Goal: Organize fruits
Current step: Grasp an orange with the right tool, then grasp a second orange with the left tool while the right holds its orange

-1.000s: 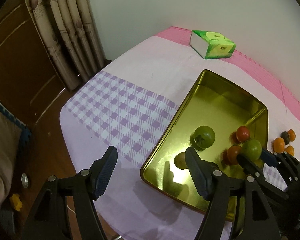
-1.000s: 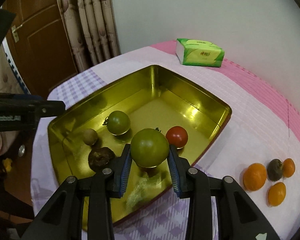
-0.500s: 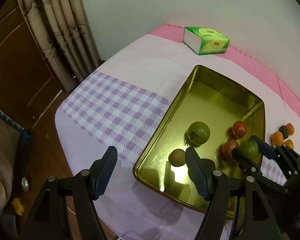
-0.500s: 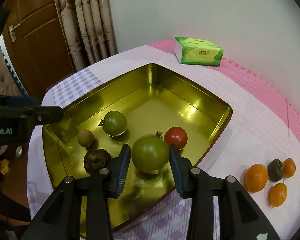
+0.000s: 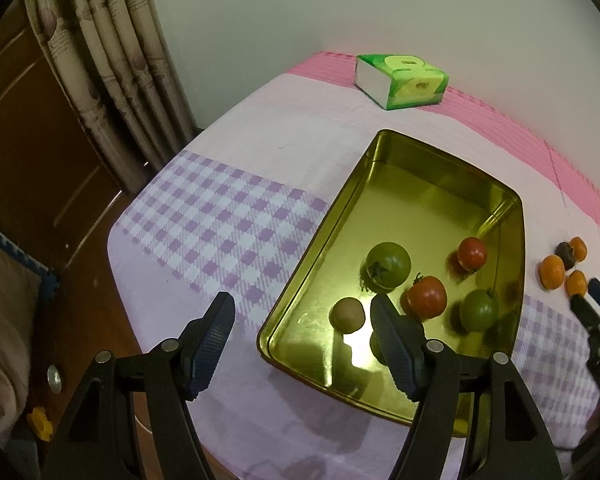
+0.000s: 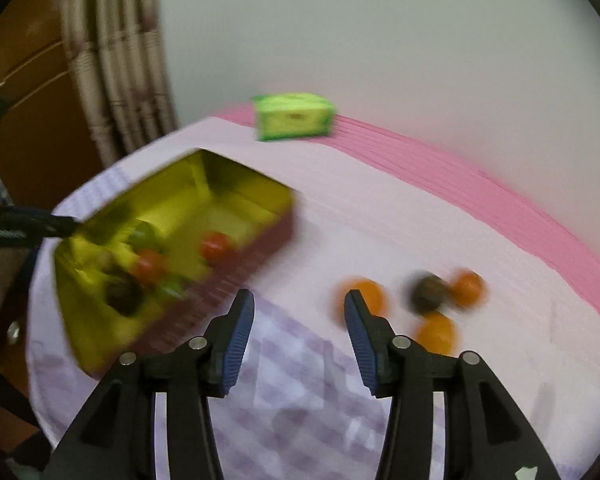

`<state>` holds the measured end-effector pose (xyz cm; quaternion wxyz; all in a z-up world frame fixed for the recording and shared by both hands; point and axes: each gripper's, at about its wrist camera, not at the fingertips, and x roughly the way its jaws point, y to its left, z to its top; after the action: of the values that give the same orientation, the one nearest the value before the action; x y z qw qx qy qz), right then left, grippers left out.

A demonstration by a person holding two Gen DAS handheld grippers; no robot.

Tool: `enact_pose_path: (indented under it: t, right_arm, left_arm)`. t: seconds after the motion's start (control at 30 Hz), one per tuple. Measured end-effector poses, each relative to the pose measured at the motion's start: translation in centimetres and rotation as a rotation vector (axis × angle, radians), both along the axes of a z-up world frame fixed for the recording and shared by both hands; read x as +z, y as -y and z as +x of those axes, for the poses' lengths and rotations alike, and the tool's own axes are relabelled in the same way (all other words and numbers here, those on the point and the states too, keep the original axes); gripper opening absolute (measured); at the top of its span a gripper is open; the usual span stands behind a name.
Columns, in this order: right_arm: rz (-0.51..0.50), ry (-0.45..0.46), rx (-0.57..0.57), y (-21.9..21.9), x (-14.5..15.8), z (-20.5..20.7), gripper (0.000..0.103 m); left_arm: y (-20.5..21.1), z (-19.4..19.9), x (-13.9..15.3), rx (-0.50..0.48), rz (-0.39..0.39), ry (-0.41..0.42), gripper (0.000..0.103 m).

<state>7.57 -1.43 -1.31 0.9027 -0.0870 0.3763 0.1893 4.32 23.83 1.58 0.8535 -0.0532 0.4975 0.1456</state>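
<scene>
Right gripper (image 6: 298,322) empty, jaws opening, near the four fruits still on the cloth (image 6: 432,304) right of the gold tray (image 5: 328,236). Left gripper (image 5: 302,336) spread, empty, at tray's near-left corner. Tray holds at least five fruits (image 5: 426,296). Judged over halfway.

Green tissue box (image 5: 402,80): printed marks on its top and side, too small to read in the left wrist view; blurred in the right wrist view.
Black bar at the left edge (image 6: 4,232): a strip of pale lettering, smeared and unreadable.
Everything else: no readable text, label, brand, number or sign.
</scene>
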Motion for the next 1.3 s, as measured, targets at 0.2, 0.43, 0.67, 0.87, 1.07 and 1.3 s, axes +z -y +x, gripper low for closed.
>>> enact_pose_path:
  t: [0.2,0.43,0.67,0.87,1.07,1.3]
  right_arm:
    - [-0.027,-0.033,-0.122,6.0,-2.5,1.4,0.044]
    - [0.002,-0.058,-0.153,7.8,-4.5,3.7,0.044]
    - [0.009,-0.071,-0.145,7.8,-5.7,4.9,0.039]
    - [0.001,-0.053,-0.147,8.3,-5.5,4.1,0.03]
    - [-0.021,-0.048,-0.32,13.0,-5.7,3.0,0.03]
    - [-0.014,-0.056,-0.424,16.6,-5.8,2.0,0.03]
  left_arm:
    - [1.0,0.3,0.1,-0.052,-0.006,0.01,0.071]
    - [4.3,1.0,0.5,-0.169,0.008,0.035,0.071]
    - [10.1,3.1,0.3,-0.309,0.025,0.024,0.071]
    - [15.9,4.8,-0.3,-0.42,-0.025,0.031,0.071]
    - [20.6,6.8,-1.7,-0.5,-0.068,0.017,0.071]
    - [23.8,8.9,-4.1,-0.529,-0.069,-0.021,0.071]
